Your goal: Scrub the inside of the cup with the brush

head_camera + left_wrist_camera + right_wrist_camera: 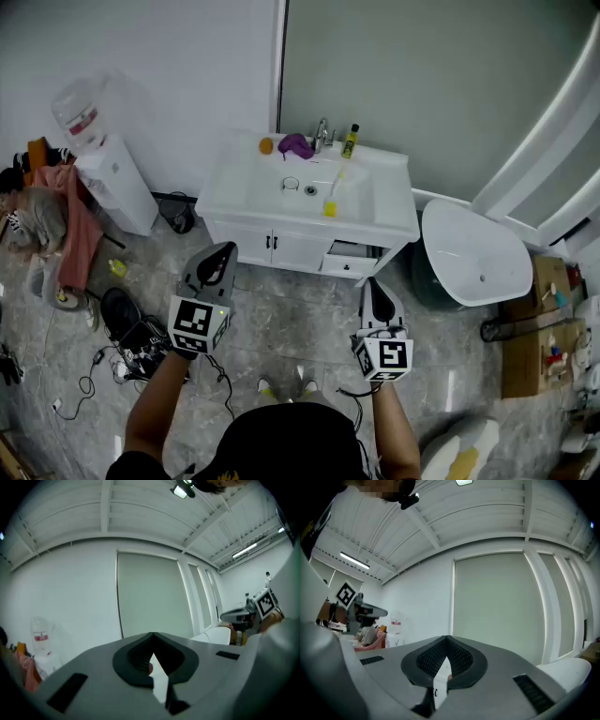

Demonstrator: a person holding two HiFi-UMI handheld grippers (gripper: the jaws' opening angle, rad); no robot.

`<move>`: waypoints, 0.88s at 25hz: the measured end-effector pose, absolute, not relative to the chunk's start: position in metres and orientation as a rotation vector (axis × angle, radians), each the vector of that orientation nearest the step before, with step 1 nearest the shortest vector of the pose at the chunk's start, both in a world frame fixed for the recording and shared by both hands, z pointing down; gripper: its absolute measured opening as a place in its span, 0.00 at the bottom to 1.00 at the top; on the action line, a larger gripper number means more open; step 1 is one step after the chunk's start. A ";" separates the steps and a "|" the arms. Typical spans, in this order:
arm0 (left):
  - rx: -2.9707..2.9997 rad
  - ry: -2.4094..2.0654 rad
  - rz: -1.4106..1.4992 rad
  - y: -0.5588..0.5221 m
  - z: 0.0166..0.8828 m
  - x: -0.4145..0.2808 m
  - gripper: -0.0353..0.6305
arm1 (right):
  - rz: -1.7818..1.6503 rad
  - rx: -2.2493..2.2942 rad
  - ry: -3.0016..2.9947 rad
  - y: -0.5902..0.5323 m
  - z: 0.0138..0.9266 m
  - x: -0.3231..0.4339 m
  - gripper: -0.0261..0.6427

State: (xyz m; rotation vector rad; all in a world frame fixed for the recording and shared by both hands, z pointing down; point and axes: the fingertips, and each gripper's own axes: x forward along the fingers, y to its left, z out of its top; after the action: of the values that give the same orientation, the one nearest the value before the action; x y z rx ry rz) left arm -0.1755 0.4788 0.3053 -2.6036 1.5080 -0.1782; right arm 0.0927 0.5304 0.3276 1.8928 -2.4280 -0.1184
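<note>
Right, nothing's begun as far as I can see. Left gripper (pixel 228 251) is clenched on nothing, jaws pressed together, held up in open air well apart from the washbasin (pixel 225 192). On its back rim, just beside the tap (pixel 322 134), sits a purple object (pixel 296 145). It may be the cup, but it's too small to be sure. A yellow item (pixel 331 204) in the bowl is likely the brush. Right gripper (pixel 373 284) is also clamped shut and empty. Still ahead of me: step in, take both, scrub.

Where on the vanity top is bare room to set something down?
Bare: the vanity top left of the basin, and right of it. Crowded: the back edge, with orange object, purple item, faucet, yellow bottle. A brush lies in the basin.
</note>
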 end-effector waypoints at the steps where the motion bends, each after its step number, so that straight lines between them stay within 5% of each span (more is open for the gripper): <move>1: -2.628 1.592 -0.267 0.491 0.336 -0.178 0.08 | -0.108 1.882 -2.412 0.535 0.332 0.088 0.08; 6: -2.800 1.743 -0.365 0.543 0.422 -0.180 0.08 | -0.050 1.859 -2.342 0.549 0.345 0.074 0.08; 22: -2.723 1.620 -0.208 0.473 0.399 -0.142 0.08 | 0.155 1.824 -2.377 0.499 0.411 0.123 0.08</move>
State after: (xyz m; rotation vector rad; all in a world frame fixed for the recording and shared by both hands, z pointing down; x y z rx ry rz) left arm -0.1425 0.4729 0.3985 -2.7225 1.6201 -0.2076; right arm 0.1228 0.4994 0.4110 1.8245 -2.3774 0.1552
